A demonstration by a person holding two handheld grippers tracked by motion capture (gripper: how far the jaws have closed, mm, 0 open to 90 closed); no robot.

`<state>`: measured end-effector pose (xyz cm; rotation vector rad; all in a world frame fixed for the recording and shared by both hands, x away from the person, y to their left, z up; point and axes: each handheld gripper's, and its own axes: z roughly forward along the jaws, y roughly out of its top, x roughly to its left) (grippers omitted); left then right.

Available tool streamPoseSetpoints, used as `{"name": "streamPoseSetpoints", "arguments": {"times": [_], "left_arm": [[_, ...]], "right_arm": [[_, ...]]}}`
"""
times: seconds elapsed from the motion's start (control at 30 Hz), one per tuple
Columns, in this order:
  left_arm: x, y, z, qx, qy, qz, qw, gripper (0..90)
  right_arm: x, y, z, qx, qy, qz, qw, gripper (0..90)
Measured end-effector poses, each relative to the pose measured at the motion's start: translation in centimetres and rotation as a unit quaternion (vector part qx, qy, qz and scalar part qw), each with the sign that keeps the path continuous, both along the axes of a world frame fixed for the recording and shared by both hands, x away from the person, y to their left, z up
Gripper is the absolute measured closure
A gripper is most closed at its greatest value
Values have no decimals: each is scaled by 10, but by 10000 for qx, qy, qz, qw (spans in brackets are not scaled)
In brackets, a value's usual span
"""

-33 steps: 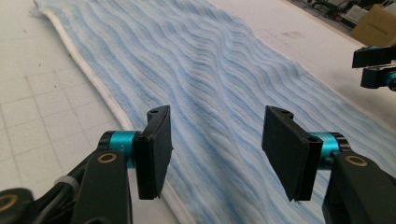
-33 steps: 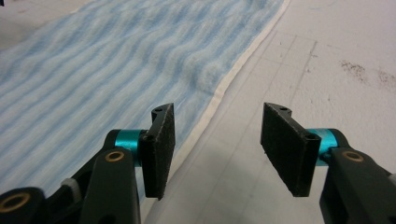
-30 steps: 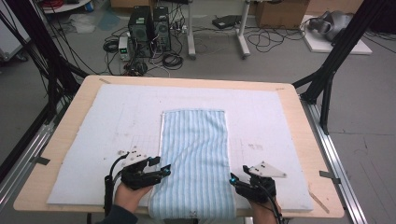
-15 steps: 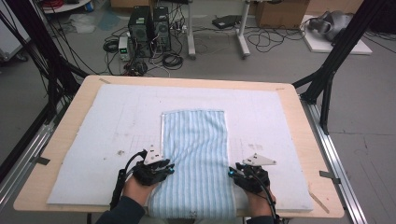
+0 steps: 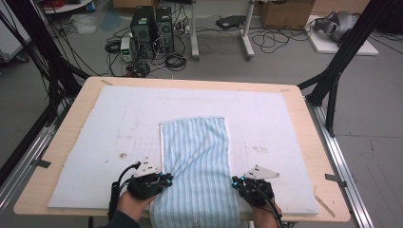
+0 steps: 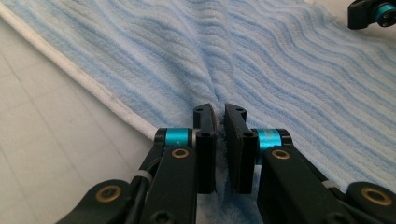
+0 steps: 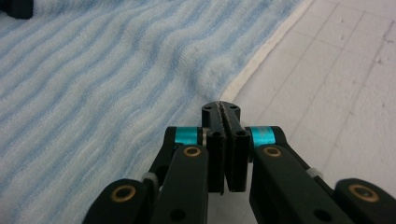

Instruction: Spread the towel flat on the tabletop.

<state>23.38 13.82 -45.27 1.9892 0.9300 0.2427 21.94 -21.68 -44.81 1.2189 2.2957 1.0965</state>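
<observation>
In the high view, a blue striped towel [image 5: 196,166] lies lengthwise on the white mat [image 5: 95,137] that covers the wooden desk [image 5: 311,152], its near end hanging over the desk's front edge. The left tongs [image 5: 164,179] sit at the towel's left border, near the front edge, held by a hand [image 5: 133,204]. The right tongs [image 5: 236,181] sit at the towel's right border, directly across the towel from the left pair, with the other hand [image 5: 266,213] behind them. Creases in the cloth run from each border toward the towel's middle.

In the left gripper view, the left tongs [image 6: 219,123] are closed onto a raised fold of the towel [image 6: 280,60], just inside its white hem [image 6: 88,86]; the cloth puckers into a ridge that leads away from the tips. The mat [image 6: 42,140] lies beyond the hem. The tip of the right tongs [image 6: 373,13] shows at the towel's far side.

In the right gripper view, the right tongs [image 7: 221,114] are pressed nearly together right at the towel's [image 7: 93,79] hem [image 7: 261,53], where the cloth bunches up at the tips. Whether cloth is caught between them I cannot tell. The gridded mat [image 7: 336,88] lies beside the hem.
</observation>
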Motion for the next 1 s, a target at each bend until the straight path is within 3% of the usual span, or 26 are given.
{"name": "streamPoseSetpoints", "arguments": {"times": [0.13, 0.23, 0.3, 0.4, 0.47, 0.53, 0.6, 0.63, 0.67, 0.7, 0.73, 0.8, 1.0], "left_arm": [[-9, 6, -1, -90, -12, -21, 10000, 794], [-5, 8, 4, -59, -23, 137, 9999, 571], [1, 10, 8, -122, -55, 244, 9996, 489], [16, 15, 18, -257, -138, 395, 9988, 448], [25, 19, 25, -332, -246, 443, 9982, 438], [34, 24, 31, -427, -340, 545, 9970, 439], [43, 29, 33, -518, -381, 637, 9959, 438], [47, 30, 33, -508, -370, 657, 9959, 438], [51, 31, 34, -491, -375, 677, 9958, 435], [54, 32, 34, -510, -406, 672, 9956, 430], [56, 33, 34, -516, -444, 670, 9954, 430], [60, 34, 35, -571, -501, 653, 9950, 427], [66, 34, 30, -566, -532, 572, 9953, 413]], "right_arm": [[-11, -4, 0, 54, 42, -7, 10000, 893], [-13, -7, 1, 199, -65, -58, 9998, 813], [-8, -6, 4, 271, -85, -162, 9995, 703], [7, -1, 8, 321, -180, -317, 9988, 585], [18, 4, 8, 516, -57, -372, 9980, 525], [23, 12, 5, 500, 34, -291, 9983, 511], [25, 19, -2, 201, 135, -254, 9994, 539], [23, 19, -3, 103, -7, -298, 9995, 604], [22, 18, -3, 51, -58, -278, 9996, 682], [21, 16, -2, 59, -25, -208, 9998, 853], [21, 15, -2, 99, 13, -114, 9999, 861], [16, 15, -1, -74, -76, -33, 9999, 868], [-9, -4, 2, -135, -33, -139, 9998, 868]]}}
